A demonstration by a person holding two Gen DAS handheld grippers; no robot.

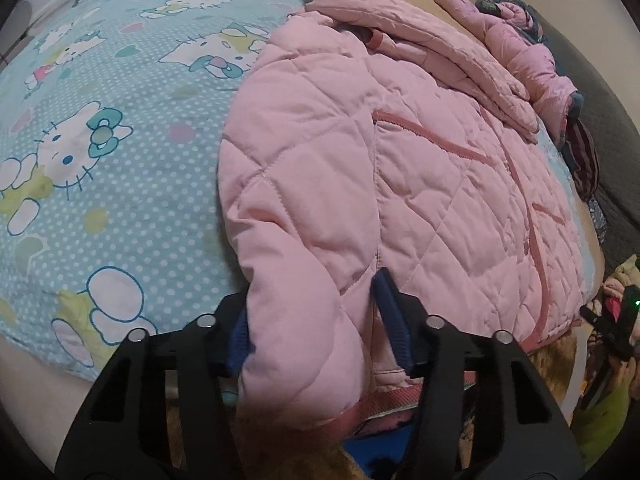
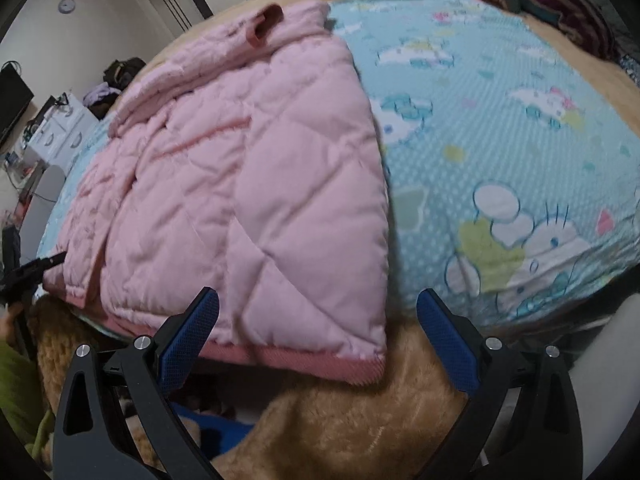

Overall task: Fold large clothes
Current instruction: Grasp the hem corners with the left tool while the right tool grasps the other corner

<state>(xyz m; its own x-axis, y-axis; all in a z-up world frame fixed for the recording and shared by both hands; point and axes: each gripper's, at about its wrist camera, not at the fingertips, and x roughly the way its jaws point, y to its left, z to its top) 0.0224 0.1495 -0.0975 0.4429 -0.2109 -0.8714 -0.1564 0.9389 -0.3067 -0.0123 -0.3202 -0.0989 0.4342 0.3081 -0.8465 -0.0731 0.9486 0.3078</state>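
Note:
A pink quilted jacket [image 1: 360, 152] lies spread on a light blue cartoon-print sheet [image 1: 100, 140] on a bed. In the left wrist view my left gripper [image 1: 316, 332] is shut on a puffy fold of the jacket's sleeve near the hem, with a blue pad pressed in on each side. In the right wrist view the same jacket [image 2: 240, 184] fills the left half. My right gripper [image 2: 320, 340] stands open just above the jacket's near right hem corner. Its blue fingers [image 2: 192, 340] are wide apart and touch nothing.
A tan fuzzy blanket [image 2: 340, 412] hangs over the bed's near edge below the hem. More pink and dark clothes [image 1: 532, 60] are piled at the far side. White drawers [image 2: 60, 132] and a dark screen stand beside the bed.

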